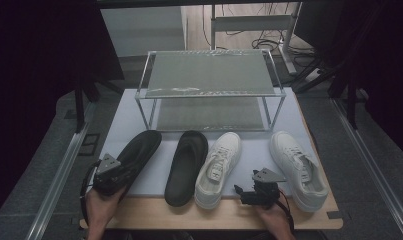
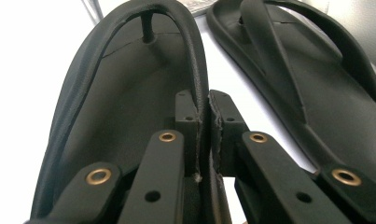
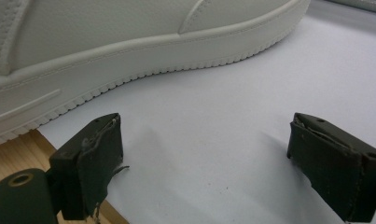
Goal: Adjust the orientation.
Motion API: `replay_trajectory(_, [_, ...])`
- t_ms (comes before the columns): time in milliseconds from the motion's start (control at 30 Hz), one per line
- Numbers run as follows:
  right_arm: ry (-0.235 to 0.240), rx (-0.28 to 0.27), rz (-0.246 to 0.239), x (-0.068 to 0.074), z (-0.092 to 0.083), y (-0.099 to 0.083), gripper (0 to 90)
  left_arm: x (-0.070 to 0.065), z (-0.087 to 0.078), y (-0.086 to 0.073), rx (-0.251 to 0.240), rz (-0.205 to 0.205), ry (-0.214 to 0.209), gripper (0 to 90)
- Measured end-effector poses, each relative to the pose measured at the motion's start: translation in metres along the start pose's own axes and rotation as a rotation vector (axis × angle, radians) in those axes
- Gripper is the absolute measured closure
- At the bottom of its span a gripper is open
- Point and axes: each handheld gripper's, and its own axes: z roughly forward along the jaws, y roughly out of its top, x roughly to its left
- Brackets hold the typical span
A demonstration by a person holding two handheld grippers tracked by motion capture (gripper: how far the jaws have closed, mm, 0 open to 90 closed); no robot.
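High view: left gripper (image 1: 110,173) at heel of left black sandal (image 1: 134,152), near table's front left; shoe rack (image 1: 209,85) behind.

Left gripper view: jaws pinched on sandal strap (image 2: 195,60); best lifted level, grip kept firm.

Right gripper view: jaws wide, empty, beside white sneaker (image 3: 129,46).

Both matte black two-jaw grippers, left (image 1: 120,172) and right (image 1: 239,191), carry grey three-cornered top plates, brass-ringed rivets, frayed black pads (image 3: 101,154) and trailing black cables.
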Motion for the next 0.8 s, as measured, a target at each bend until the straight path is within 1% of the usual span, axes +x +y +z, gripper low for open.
replay_trajectory(233, [0.000,0.000,0.000,0.000,0.000,0.000,10.2,-0.005,0.012,0.008,-0.002,0.016,-0.008,82.8])
replay_trajectory(600, [-0.001,0.000,0.000,0.000,0.000,0.000,10.2,-0.008,0.032,0.022,-0.012,0.017,-0.008,82.8])
replay_trajectory(800, [0.000,0.000,-0.001,0.000,0.000,0.000,10.2,-0.009,0.045,0.031,-0.012,0.013,0.001,82.8])
